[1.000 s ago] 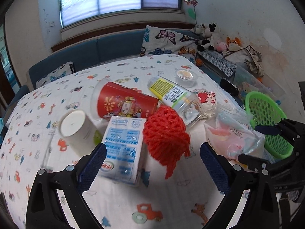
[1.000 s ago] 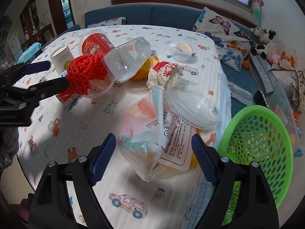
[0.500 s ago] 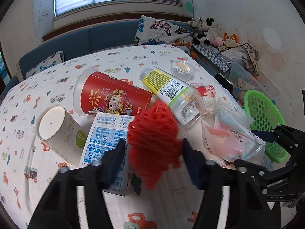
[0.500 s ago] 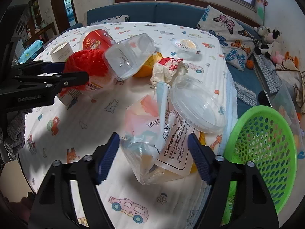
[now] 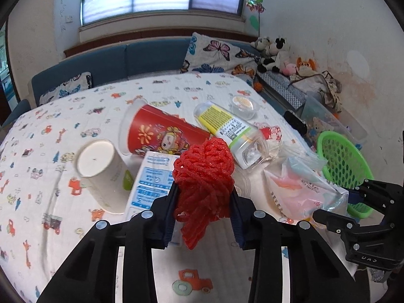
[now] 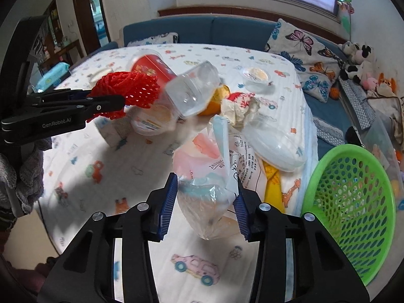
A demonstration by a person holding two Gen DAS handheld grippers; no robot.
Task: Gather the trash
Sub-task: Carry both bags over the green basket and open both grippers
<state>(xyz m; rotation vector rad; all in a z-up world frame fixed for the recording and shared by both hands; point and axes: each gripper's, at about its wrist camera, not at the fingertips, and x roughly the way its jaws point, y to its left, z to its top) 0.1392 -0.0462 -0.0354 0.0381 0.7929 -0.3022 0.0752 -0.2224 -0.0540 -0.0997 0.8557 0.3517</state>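
Clamping the red foam net [image 5: 204, 174] between its two fingers, your left gripper [image 5: 203, 202] had the bunched mesh pinched at the sides, a loose tail hanging below over the printed cloth of the bench [image 5: 50, 116]. Right behind the net lay a blue-and-white carton [image 5: 149, 179], its near end hidden by the left finger, with a white paper cup [image 5: 101, 169] tipped beside it and a red printed cup [image 5: 156, 133] on its side farther back. A clear bottle with a yellow label [image 5: 227, 128] lay slanted against the red cup, and a small lidded tub [image 5: 243, 103] sat apart beyond it. Your right gripper [image 6: 205, 202] had closed onto the clear plastic bag [image 6: 209, 176], both blue pads pressing its crumpled lower end. Around that bag crowded a clear plastic lid [image 6: 275, 144], a yellow wrapper [image 6: 271, 181] partly buried under it, a crumpled paper ball [image 6: 240, 111] and an orange [image 6: 214, 101] mostly hidden behind the bottle. The green basket [image 6: 353, 202] stood at the bench's right edge, just beside the bag, and its far rim ran out of the right wrist view. From that view a round tub [image 6: 151, 121] below the net looked blurred, and you could not tell whether the net touched it.
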